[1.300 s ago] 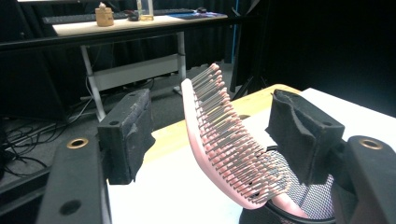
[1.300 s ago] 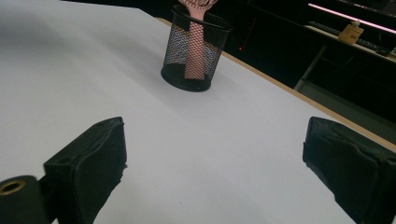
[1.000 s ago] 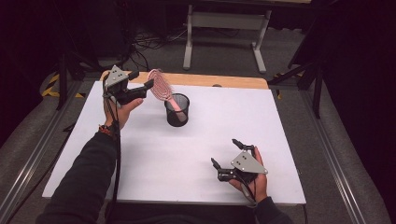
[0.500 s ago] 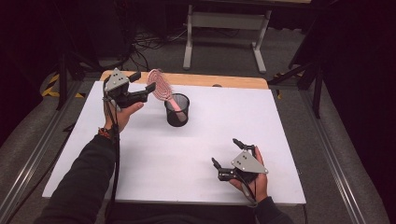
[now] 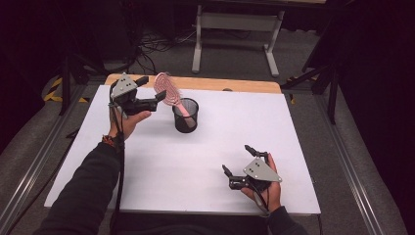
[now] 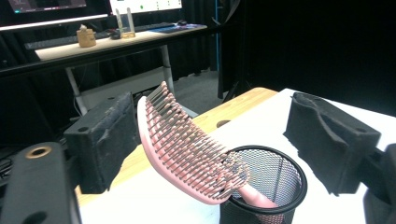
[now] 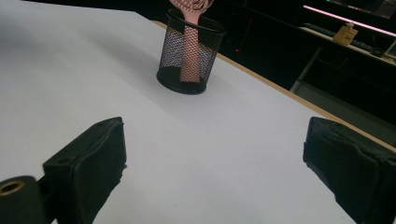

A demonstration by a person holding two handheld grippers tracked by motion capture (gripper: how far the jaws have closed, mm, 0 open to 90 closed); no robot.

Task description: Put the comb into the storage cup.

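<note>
1. Left gripper [image 5: 150, 91]: located in the upper left of the high view, held in the person's left hand [image 5: 131, 119] above the white table surface [image 5: 205, 156]. Its jaws stand wide apart and hold nothing. In the left gripper view the two black jaw pads frame the brush head, one at the left of the frame and one at the right, with clear space on both sides of the brush.

2. Black mesh cup [image 5: 185, 115]: stands upright on the white surface, just right of the left gripper, in the upper centre of the high view. It holds one item, a pink hairbrush [image 5: 166, 89].

3. Pink hairbrush: its handle sits inside the cup and is visible through the mesh in the right gripper view [image 7: 190, 44]. The head rises out of the rim and tilts toward the left gripper. In the left gripper view the bristled face [image 6: 187, 144] is turned toward the upper right of the frame. The head lies between the open jaws but does not touch either pad.

4. Right gripper [image 5: 238, 163]: located in the lower right of the high view, held in the person's right hand [image 5: 268, 188] low over the white surface. Its jaws are spread apart and empty. In the right gripper view the cup [image 7: 189, 51] stands well beyond the jaws, at the upper centre of the frame.
</note>
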